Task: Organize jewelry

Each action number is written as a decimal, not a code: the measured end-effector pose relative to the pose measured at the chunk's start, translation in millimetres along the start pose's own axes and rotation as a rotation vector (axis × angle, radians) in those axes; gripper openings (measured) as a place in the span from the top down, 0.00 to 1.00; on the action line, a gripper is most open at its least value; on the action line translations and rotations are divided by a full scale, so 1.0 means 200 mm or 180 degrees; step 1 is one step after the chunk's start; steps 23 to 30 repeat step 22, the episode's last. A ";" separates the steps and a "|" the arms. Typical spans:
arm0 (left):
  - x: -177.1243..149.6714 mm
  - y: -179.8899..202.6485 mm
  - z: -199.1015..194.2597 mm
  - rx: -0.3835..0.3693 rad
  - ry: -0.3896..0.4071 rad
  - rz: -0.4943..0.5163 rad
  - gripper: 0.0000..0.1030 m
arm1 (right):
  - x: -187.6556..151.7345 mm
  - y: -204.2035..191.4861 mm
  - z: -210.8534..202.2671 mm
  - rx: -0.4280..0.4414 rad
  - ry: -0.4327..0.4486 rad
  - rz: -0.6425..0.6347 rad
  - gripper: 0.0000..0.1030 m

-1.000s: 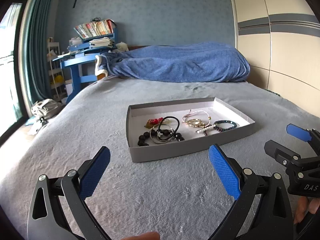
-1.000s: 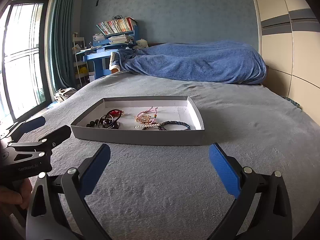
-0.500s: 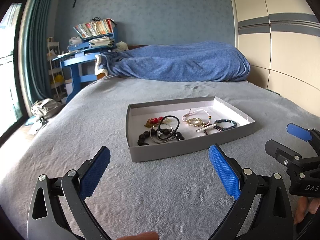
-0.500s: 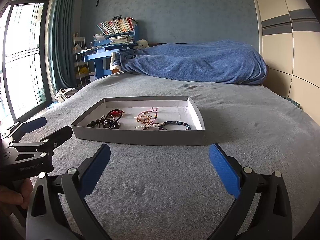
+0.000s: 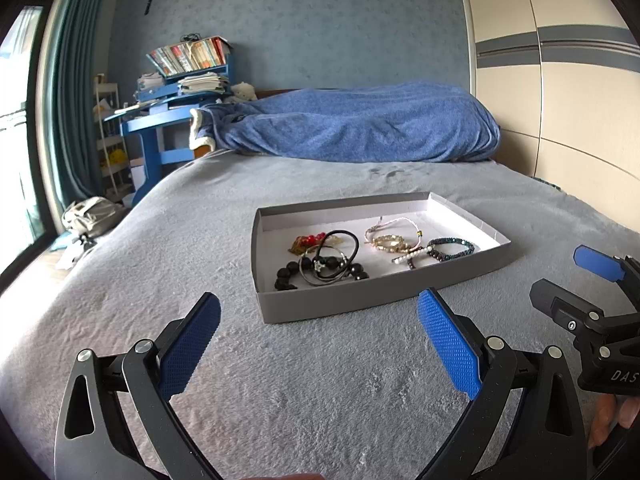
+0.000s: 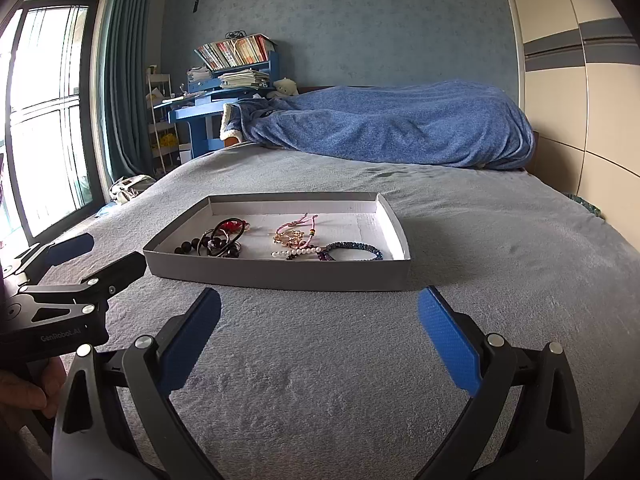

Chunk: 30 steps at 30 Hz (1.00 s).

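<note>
1. Jewelry lies in the tray (image 5: 320, 312) on the bed (image 5: 120, 280): black beads (image 5: 286, 276), hair ties (image 5: 340, 252) and a red piece (image 5: 310, 239) tangled at its left, gold chain (image 5: 390, 242), pearl strand (image 5: 412, 255) and dark bracelet (image 5: 452, 245) at its right.
2. Left gripper (image 5: 320, 340) and right gripper (image 6: 320, 340) hover short of the tray, fingers apart, holding nothing.
3. Stage is unclear: this fits pieces gathered and done, or awaiting sorting.
4. Any pick would need a fine pinch on one strand, since the left heap is interlocked.
</note>
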<state>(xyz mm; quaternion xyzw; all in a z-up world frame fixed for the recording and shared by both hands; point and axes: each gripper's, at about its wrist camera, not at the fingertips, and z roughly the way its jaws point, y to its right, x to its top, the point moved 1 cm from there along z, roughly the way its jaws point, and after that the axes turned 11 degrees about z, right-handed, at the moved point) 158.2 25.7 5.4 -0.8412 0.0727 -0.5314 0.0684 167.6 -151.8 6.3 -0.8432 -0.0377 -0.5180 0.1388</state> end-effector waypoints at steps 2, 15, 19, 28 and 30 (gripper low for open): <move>0.00 0.00 0.00 -0.0002 -0.0003 -0.0001 0.05 | 0.00 0.00 0.00 0.0002 -0.0002 -0.0002 0.05; -0.01 0.01 0.01 -0.0009 -0.0020 0.0002 0.05 | 0.00 0.00 0.00 0.0002 -0.0003 -0.0002 0.05; -0.01 0.01 0.01 -0.0008 -0.0018 0.0000 0.05 | -0.01 -0.01 -0.01 0.0002 -0.0001 -0.0008 0.05; -0.01 0.01 0.01 -0.0011 -0.0020 0.0000 0.05 | 0.00 -0.01 -0.01 0.0001 -0.0005 -0.0006 0.05; -0.01 0.01 0.01 -0.0011 -0.0020 0.0000 0.05 | 0.00 -0.01 -0.01 0.0001 -0.0005 -0.0006 0.05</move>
